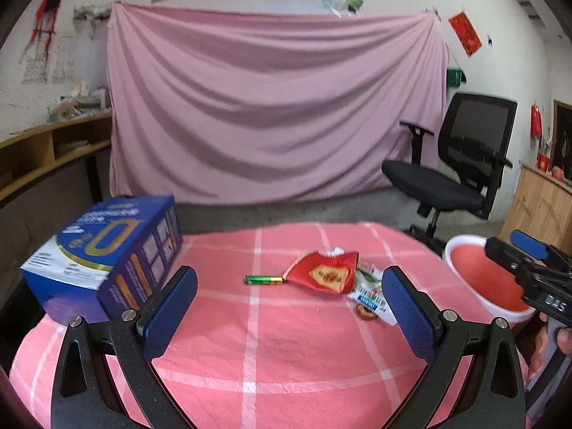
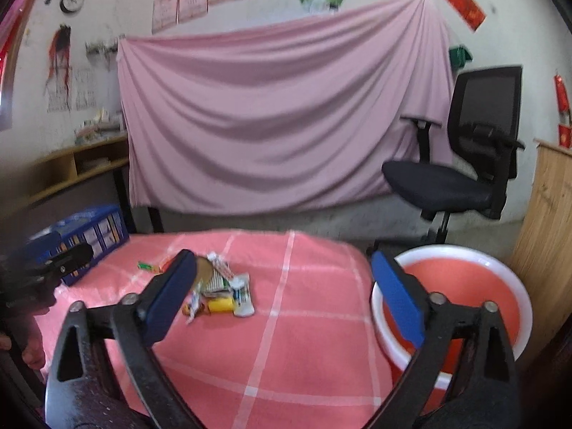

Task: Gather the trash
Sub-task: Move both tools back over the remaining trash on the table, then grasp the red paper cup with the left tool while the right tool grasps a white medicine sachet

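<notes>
Currently both tongs, left (image 1: pixel 289 296) and right (image 2: pixel 284 289), are gaping wide, grasping nothing. Flimsy wrappers (image 2: pixel 221 286) are lying heaped; a shallow pinch risks scattering them short of the red basin (image 2: pixel 464 286).

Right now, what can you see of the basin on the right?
The basin is round, looks like plastic, white outside and along its rim, red-orange inside. It stands upright at the right edge of the pink checked tablecloth, with nothing visible inside. The right gripper hangs open beside it; one blue pad overlaps its near rim in view, contact unclear. The wrapper pile lies apart, to its left.
</notes>
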